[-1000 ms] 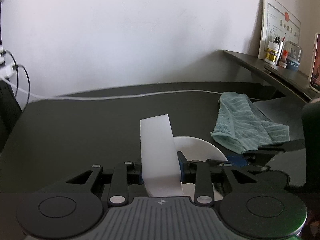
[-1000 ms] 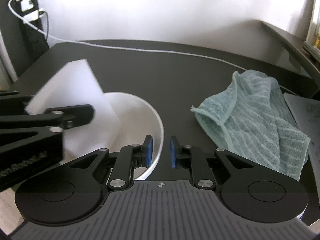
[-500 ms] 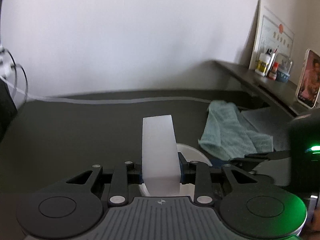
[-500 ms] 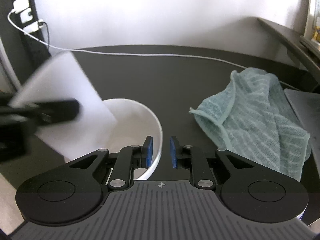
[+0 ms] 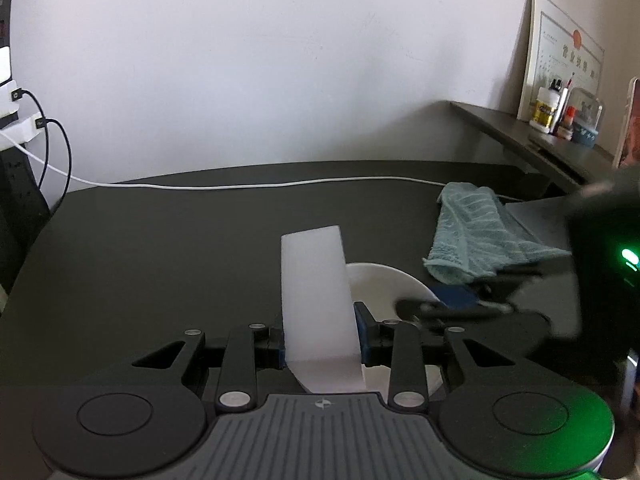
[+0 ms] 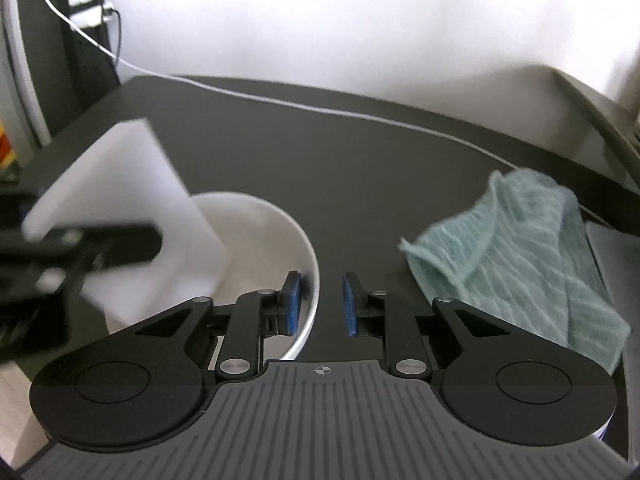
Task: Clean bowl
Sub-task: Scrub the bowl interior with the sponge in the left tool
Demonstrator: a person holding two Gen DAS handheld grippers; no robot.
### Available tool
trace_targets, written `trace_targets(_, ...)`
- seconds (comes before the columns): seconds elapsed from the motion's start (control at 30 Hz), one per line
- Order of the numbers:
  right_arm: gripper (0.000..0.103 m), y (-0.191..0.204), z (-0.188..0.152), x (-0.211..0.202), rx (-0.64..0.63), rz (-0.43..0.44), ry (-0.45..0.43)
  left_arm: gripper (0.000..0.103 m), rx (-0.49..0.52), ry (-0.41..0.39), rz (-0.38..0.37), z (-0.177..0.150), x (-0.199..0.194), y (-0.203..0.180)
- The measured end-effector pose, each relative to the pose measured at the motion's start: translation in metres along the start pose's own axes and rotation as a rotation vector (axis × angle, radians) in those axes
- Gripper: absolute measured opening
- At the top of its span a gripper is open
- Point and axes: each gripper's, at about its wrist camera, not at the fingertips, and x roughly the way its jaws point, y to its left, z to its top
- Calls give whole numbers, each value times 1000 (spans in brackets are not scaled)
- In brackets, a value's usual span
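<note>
Bowl point(image 6: 276, 240): white, upright, mouth up, on dark table point(image 6: 360, 152) before white wall; teal towel point(image 6: 520, 252) near. Right gripper point(image 6: 320, 300) straddles its rim, jaws narrowly parted. Left gripper point(image 5: 320, 338) clamps white sponge point(image 5: 316, 296), long axis tilted into bowl.

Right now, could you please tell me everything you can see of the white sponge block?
The sponge is a plain white rectangular foam block, smooth and unmarked. The left tongs are shut on its lower part, blue pads pressing both broad faces. It stands nearly upright, leaning slightly. Seen from the right wrist, its lower end dips inside the white bowl on the dark table; whether it touches the bowl's inside is hidden. The right tongs straddle the bowl's rim, clear of the sponge.
</note>
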Motion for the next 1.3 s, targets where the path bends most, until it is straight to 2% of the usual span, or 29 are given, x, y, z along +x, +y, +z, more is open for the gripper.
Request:
trace_targets(0.1,27,-2,-1,-5,33,25,14,31,12,-11,-4,2,-5,-2)
trace_targets(0.2,35,-9,-10,-12,124,104,47,30,14,-9,-15,8,4,-1)
trace_targets(0.33,38,-7,-20,-10,167,152,93,30,24,8,-34,11,20,-5)
trace_targets(0.4,39,-3,-18,-7,145,136,102,30,31,27,-40,11,27,-7)
trace_targets(0.47,32,1,-15,-6,82,80,95,30,43,34,-29,9,28,-8)
trace_targets(0.57,31,3,-6,-5,-38,-21,44,31,46,47,-6,5,24,-5)
trace_targets(0.63,32,-2,1,-2,-62,-15,38,31,35,50,-12,4,19,-1)
trace_targets(0.8,41,-9,2,-1,31,22,62,31,13,46,-23,4,12,0)
trace_targets(0.93,44,-14,-12,-6,174,103,97,30,8,39,-22,9,18,4)
trace_targets(1.03,44,-10,-21,-8,210,111,107,30,17,49,-31,10,23,2)
trace_targets(1.07,44,-7,-21,-9,204,104,105,30,24,52,-31,10,26,0)
trace_targets(1.2,20,3,-16,-10,116,46,66,30,44,53,-14,8,26,-5)
trace_targets(1.3,13,7,-11,-9,19,-25,26,31,33,56,-17,5,21,-1)
